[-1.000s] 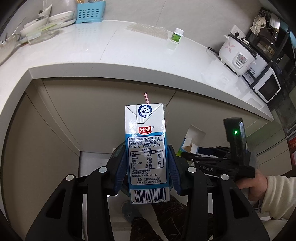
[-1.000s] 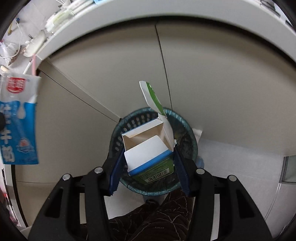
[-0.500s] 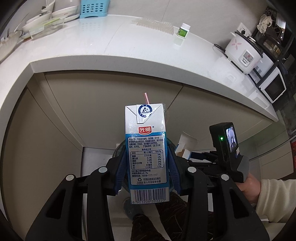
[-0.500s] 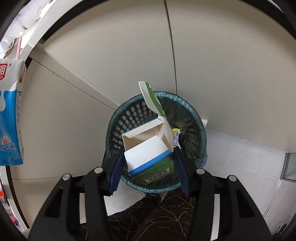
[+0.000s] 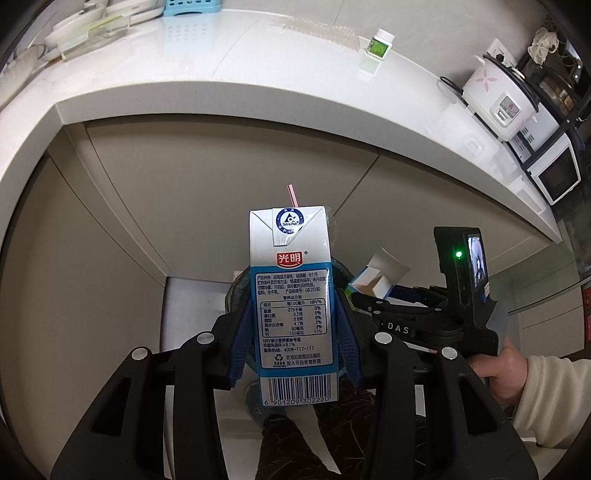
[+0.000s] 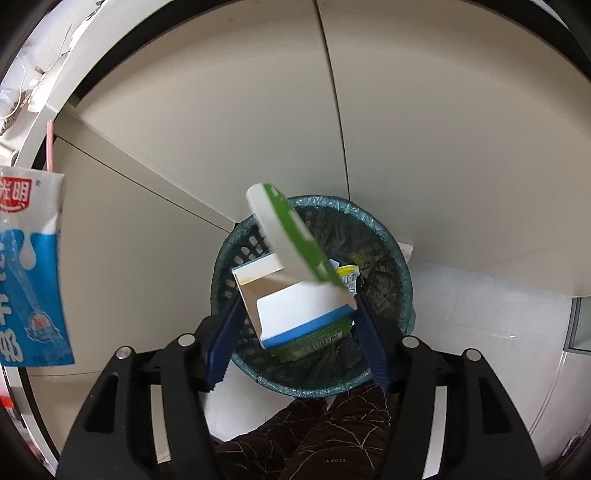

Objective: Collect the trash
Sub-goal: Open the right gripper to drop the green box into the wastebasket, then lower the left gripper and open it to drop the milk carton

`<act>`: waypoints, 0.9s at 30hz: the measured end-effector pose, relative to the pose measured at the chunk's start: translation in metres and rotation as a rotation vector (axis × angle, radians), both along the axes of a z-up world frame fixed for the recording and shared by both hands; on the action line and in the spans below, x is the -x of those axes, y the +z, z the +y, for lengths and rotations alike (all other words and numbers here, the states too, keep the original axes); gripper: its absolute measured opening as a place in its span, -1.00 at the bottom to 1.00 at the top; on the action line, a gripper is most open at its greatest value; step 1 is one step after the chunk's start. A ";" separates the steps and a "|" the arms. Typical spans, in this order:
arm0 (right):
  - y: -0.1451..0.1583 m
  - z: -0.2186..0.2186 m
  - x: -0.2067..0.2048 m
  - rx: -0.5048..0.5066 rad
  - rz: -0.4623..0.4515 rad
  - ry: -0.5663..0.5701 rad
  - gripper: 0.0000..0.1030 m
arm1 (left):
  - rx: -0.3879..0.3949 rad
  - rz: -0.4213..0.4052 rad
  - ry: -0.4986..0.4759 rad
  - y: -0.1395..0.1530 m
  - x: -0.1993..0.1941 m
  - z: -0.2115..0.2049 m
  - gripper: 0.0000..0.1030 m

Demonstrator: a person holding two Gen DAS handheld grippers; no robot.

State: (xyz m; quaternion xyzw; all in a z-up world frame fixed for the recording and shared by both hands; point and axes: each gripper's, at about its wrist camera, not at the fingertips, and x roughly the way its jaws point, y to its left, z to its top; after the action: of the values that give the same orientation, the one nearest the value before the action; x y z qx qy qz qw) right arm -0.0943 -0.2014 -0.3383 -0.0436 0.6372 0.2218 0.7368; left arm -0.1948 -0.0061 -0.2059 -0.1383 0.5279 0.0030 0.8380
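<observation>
My left gripper point(image 5: 292, 306) is shut on a blue and white milk carton point(image 5: 291, 302) with a pink straw, held upright in front of the cabinet doors; the carton point(image 6: 29, 277) also hangs at the left edge of the right wrist view. My right gripper point(image 6: 298, 299) points down over a dark mesh trash bin point(image 6: 388, 240) lined with a bag. Its jaws are opening. A white, blue and green cardboard box point(image 6: 295, 310) with an open flap sits tilted between them, slipping loose over the bin. In the left wrist view that box point(image 5: 376, 277) shows beside the carton.
A white countertop point(image 5: 258, 74) runs above the cabinets, with a small green bottle point(image 5: 380, 44), a rice cooker point(image 5: 495, 99), a microwave point(image 5: 554, 177) and dishes point(image 5: 92, 22). The person's dark trouser legs point(image 6: 314, 435) stand just before the bin. Wrappers lie inside the bin.
The right gripper sank closer to the bin and its jaws spread. The box tipped over between them, its flap swinging. The left gripper kept the carton nearly still.
</observation>
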 end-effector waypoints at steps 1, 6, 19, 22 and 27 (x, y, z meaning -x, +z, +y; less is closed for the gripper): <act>0.001 0.000 -0.001 -0.005 0.000 -0.007 0.20 | 0.002 0.002 -0.001 0.000 -0.002 -0.001 -0.21; 0.010 0.001 -0.001 -0.023 -0.016 -0.020 0.45 | 0.004 0.010 -0.011 -0.005 -0.006 -0.004 -0.21; 0.058 -0.030 -0.005 -0.059 -0.102 -0.116 0.86 | 0.011 0.041 -0.035 -0.032 -0.019 -0.018 -0.21; 0.062 -0.041 -0.004 -0.061 -0.116 -0.130 0.85 | 0.020 0.054 -0.035 -0.043 -0.027 -0.021 -0.21; 0.075 -0.061 -0.001 -0.068 -0.133 -0.152 0.85 | 0.020 0.098 -0.049 -0.065 -0.037 -0.027 -0.21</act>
State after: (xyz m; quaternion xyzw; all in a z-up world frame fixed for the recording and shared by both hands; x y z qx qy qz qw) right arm -0.0936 -0.2626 -0.2632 0.0152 0.5803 0.1834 0.7933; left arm -0.1577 -0.0333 -0.2714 -0.1334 0.5717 -0.0158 0.8094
